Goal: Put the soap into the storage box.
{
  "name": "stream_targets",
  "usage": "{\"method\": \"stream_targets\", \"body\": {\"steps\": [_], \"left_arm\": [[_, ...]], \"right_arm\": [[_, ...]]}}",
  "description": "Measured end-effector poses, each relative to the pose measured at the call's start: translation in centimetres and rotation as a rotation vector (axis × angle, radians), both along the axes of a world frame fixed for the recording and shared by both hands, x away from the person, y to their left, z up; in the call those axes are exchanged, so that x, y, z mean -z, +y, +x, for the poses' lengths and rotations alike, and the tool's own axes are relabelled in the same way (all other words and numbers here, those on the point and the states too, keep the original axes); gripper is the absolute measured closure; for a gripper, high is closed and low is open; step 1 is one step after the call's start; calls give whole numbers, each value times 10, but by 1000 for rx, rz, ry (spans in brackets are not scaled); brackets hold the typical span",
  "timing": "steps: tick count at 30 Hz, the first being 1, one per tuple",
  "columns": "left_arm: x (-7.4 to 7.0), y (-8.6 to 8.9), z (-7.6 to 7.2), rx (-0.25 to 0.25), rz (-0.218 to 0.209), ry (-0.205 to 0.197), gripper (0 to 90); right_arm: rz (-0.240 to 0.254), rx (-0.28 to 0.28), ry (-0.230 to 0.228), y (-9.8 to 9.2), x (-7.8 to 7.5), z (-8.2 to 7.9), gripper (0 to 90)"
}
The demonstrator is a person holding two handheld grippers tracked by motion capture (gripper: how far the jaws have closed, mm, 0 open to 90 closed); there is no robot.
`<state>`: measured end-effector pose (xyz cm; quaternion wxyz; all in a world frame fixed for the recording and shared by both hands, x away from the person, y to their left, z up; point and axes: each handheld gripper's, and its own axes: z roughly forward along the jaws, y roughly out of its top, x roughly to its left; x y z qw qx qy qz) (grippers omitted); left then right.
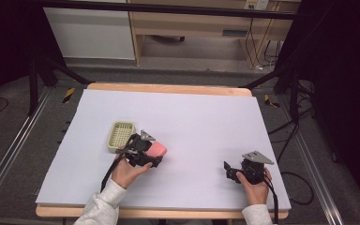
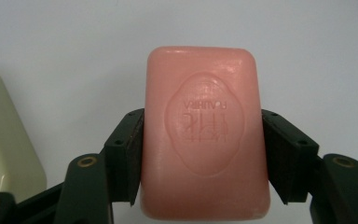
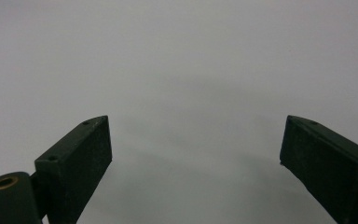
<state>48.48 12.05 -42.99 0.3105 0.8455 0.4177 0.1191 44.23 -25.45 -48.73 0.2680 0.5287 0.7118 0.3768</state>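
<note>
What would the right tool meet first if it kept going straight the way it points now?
Probably nothing soon: the right tool, jaws open and empty, points left across bare white table. The pink soap in the left tool lies farther that way, perhaps off line.

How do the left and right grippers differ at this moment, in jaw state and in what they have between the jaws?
The left gripper is shut on the pink soap bar, its pads pressed against the bar's two long sides; the right gripper stands open with nothing between its jaws. The left gripper sits just beside the cream soap dish; the right gripper is far off at the table's right side, over bare surface. Both have black jaws, and each is held in one hand.
</note>
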Motion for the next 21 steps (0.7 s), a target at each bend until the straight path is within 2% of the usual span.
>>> {"method": "stream_targets", "body": {"steps": [7,21], "left_arm": [[1,14,3,-31,-8,12,373],[-9,36,10,-80,-39,-4,373]], "right_arm": [[-4,-3,-5,0,0,0,93],[-4,-7,-7,0,0,-1,93]]}}
